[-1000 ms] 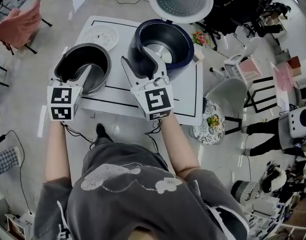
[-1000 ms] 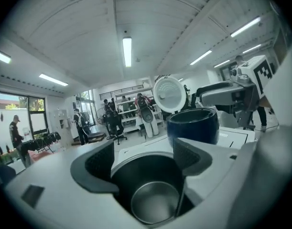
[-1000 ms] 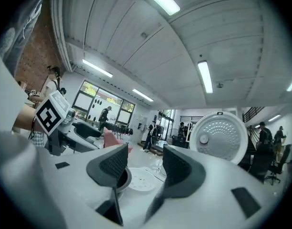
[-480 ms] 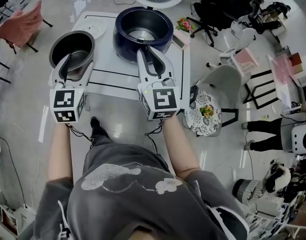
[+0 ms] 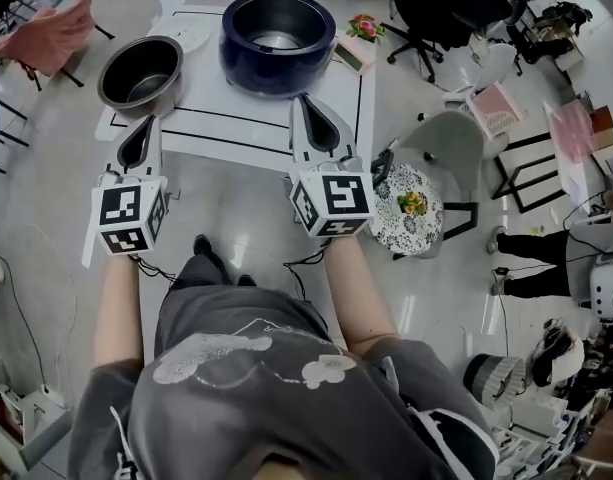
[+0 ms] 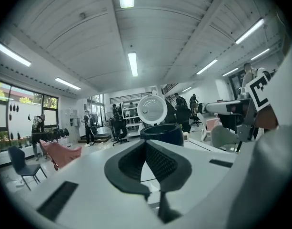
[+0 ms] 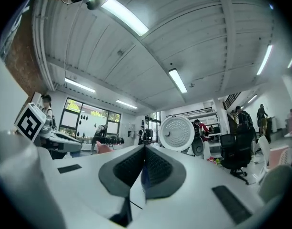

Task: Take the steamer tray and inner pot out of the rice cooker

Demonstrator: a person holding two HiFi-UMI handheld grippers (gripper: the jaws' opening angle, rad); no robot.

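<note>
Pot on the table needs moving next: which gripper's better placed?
Probably left. The left gripper points at the pot just ahead; the right gripper lines up with the cooker instead. Both just closed their fingers on nothing; reopen first.

Inner pot (image 5: 138, 76) stands at eight o'clock from the rice cooker (image 5: 271, 66); left gripper (image 5: 143, 123) and right gripper (image 5: 307, 101), just closed, hold nothing.
</note>
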